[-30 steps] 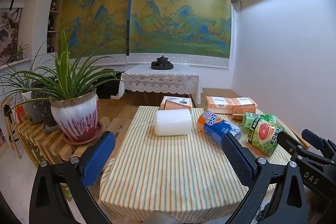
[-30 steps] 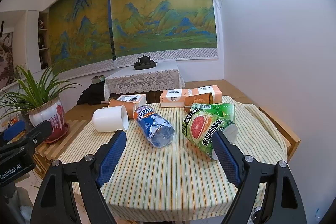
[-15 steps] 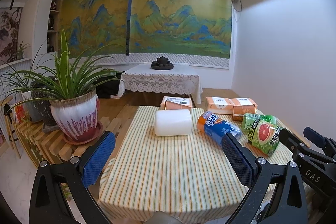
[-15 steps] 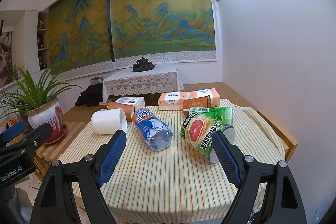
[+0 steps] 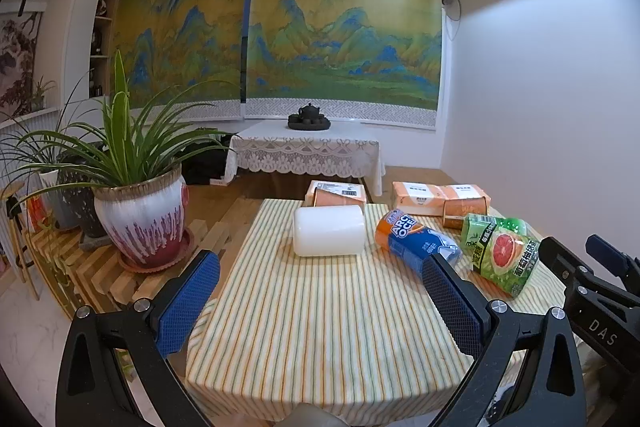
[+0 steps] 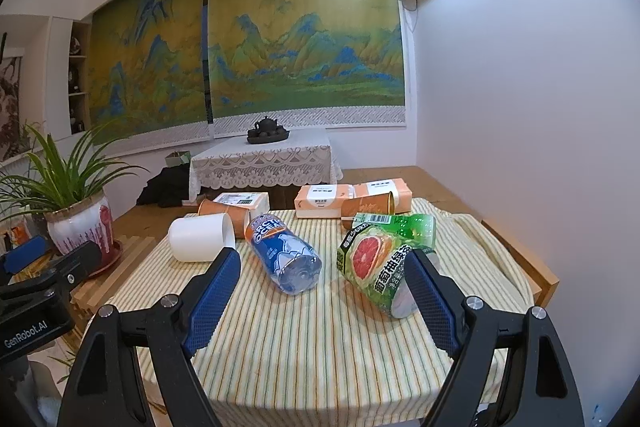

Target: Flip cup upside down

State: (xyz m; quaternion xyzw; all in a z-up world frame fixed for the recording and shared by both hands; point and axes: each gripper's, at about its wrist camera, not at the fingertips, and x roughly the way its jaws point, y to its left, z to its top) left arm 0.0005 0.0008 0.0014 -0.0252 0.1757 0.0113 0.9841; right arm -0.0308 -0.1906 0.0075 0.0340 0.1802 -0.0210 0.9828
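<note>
A white cup (image 5: 329,231) lies on its side on the striped tablecloth (image 5: 320,327), toward the far left of the table; in the right wrist view it (image 6: 198,238) shows its open mouth turned right. My left gripper (image 5: 320,303) is open and empty, above the near table edge, well short of the cup. My right gripper (image 6: 320,291) is open and empty, to the right of the cup, with the bottles ahead of it.
A blue-orange bottle (image 6: 282,253) and a green grapefruit bottle (image 6: 382,263) lie right of the cup. Orange paper cups (image 6: 224,213) and tissue packs (image 6: 332,201) lie behind. A potted plant (image 5: 140,211) stands on a slatted bench left of the table.
The right gripper's view has shifted slightly: the objects sit a little lower and closer. The left gripper has hardly moved. Nothing on the table has moved.
</note>
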